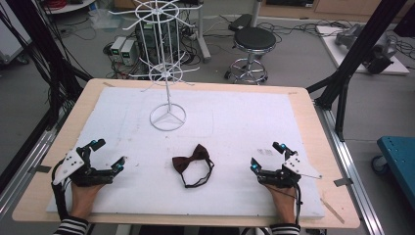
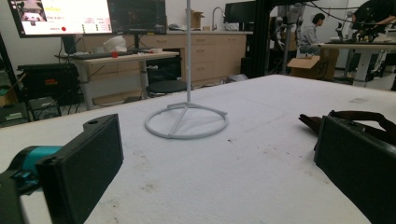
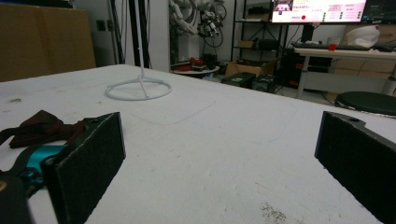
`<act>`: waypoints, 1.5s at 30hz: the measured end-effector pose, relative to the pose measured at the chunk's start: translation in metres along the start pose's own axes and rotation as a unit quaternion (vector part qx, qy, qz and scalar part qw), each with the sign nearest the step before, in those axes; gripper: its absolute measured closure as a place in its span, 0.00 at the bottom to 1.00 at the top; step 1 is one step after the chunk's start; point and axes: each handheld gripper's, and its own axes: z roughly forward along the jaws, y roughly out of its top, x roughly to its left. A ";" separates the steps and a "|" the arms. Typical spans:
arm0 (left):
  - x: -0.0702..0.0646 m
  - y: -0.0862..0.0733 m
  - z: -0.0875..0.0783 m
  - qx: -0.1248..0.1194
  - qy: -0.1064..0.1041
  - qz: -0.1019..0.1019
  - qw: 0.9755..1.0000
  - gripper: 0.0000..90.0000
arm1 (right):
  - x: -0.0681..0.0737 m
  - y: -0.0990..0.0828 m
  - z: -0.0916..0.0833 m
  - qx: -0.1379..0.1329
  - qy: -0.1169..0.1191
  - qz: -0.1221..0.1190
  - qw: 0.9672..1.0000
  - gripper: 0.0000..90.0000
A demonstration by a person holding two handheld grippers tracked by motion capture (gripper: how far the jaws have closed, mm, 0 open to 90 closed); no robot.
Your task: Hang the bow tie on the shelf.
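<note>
One bow tie lies centre frame; one wire rack above it; my left gripper and right gripper both gape wide.

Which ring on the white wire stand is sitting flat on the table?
The bottom ring, the stand's round base. The other two rings are up on the pole, off the table.

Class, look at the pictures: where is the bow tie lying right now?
In the high view the bow tie lies on the white mat, midway between the left tongs and right tongs, nearer the person than the wire stand.
</note>
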 end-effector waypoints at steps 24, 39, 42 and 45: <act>0.000 0.000 0.000 0.000 0.001 0.000 1.000 0.02 | 0.001 0.005 0.004 0.023 0.008 0.007 1.000 0.01; 0.000 0.000 0.000 0.000 0.001 0.001 1.000 0.02 | 0.013 0.053 0.031 0.076 0.095 -0.032 0.992 0.01; 0.000 0.000 0.000 0.000 0.002 0.001 1.000 0.02 | 0.016 0.061 0.040 0.094 0.116 -0.041 0.988 0.01; 0.000 0.000 0.000 0.000 0.001 0.001 1.000 0.02 | 0.017 0.066 0.045 0.106 0.128 -0.046 0.985 0.01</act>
